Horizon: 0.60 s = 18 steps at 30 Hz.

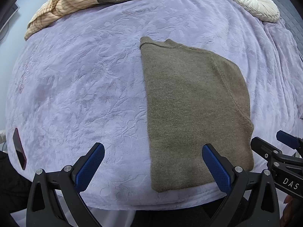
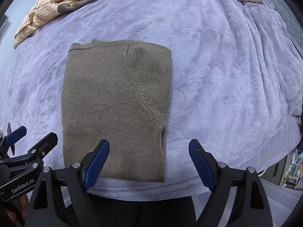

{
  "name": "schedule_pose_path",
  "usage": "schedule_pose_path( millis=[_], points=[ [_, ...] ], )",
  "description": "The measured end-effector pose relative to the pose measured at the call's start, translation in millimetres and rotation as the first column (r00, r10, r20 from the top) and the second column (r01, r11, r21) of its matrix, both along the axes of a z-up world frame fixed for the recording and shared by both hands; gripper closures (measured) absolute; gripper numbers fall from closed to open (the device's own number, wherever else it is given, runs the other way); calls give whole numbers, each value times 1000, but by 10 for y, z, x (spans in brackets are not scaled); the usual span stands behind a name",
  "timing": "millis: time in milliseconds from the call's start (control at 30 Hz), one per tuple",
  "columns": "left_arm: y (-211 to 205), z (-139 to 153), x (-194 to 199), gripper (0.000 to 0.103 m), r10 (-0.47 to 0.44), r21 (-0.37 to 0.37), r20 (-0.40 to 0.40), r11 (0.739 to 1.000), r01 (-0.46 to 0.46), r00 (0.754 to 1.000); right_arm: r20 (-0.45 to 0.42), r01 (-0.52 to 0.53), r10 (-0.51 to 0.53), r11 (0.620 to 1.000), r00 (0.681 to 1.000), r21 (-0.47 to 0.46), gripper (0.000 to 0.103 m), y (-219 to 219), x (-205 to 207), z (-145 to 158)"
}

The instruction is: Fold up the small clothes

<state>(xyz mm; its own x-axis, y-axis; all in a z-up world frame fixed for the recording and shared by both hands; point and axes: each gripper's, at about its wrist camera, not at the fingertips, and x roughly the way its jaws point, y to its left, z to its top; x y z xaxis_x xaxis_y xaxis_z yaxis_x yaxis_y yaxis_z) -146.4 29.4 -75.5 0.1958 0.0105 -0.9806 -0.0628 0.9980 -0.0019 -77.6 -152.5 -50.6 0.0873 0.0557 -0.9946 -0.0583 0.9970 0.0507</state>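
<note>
A brown knit sweater (image 1: 193, 104) lies flat on the lilac blanket, folded into a tall rectangle with its collar at the far end; it also shows in the right wrist view (image 2: 115, 109). My left gripper (image 1: 153, 149) is open and empty, held above the sweater's near left corner. My right gripper (image 2: 149, 145) is open and empty above the sweater's near right corner. Each gripper shows at the edge of the other's view, the right gripper (image 1: 272, 141) and the left gripper (image 2: 36, 132).
A pile of clothes, striped cream and grey plush (image 1: 75, 1), lies at the far left of the bed. A white round cushion (image 1: 255, 3) sits at the far right. A dark red phone (image 1: 19, 148) lies at the bed's left edge. The lilac blanket (image 1: 85, 79) covers the bed.
</note>
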Motion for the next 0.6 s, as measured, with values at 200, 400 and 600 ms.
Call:
schedule_pose_path(
  millis=[200,400,600],
  points=[
    [5,-2,11,0,0,0,-2,1000,0,1000,0,1,-1,1000,1000,0,15,5,3,1],
    [17,2,12,0,4,-11,8,1000,-4,1000,-2,1,-1,1000,1000,-1,15,16,-15,-4],
    [-2,10,3,0,-4,-16,8,1000,4,1000,-4,2,-2,1000,1000,-2,15,14,-32,-12]
  ],
)
